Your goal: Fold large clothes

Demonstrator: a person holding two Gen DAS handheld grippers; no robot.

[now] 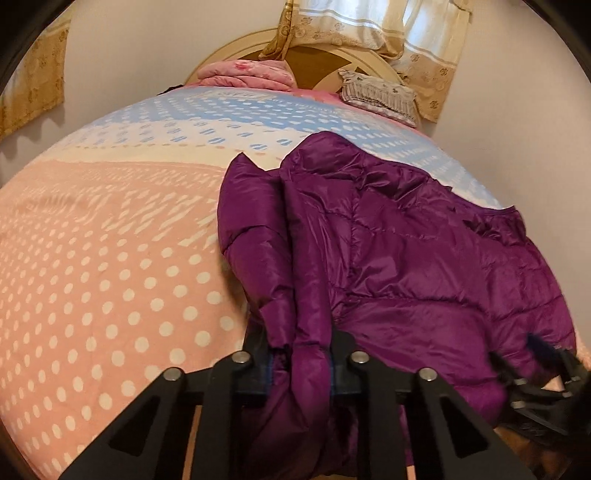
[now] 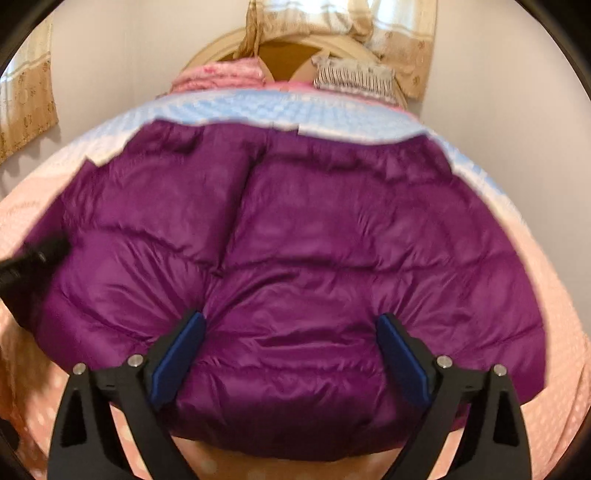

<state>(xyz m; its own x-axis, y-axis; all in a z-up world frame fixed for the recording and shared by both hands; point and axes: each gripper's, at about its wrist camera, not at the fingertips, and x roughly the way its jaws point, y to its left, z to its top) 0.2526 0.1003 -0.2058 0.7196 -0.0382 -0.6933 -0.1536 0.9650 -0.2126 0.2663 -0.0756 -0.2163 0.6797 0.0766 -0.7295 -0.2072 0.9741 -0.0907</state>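
A shiny purple quilted down jacket (image 1: 406,258) lies on the bed, one side doubled over into a thick ridge. My left gripper (image 1: 301,345) is shut on the near end of that ridge, with fabric bunched between its black fingers. In the right wrist view the jacket (image 2: 295,240) fills the middle, spread flat. My right gripper (image 2: 291,325) stands open just above its near hem, and its blue pads (image 2: 402,362) are wide apart and not pressing on the fabric. The right gripper (image 1: 546,373) shows at the left wrist view's right edge. The left gripper (image 2: 33,258) shows blurred at the jacket's left side.
The bedsheet (image 1: 110,277) is pink with white dots near me and blue (image 1: 221,110) farther off. A folded pink blanket (image 1: 247,74) and a grey patterned pillow (image 1: 376,92) lie by the round headboard (image 1: 317,62). Beige curtains (image 1: 369,29) hang behind.
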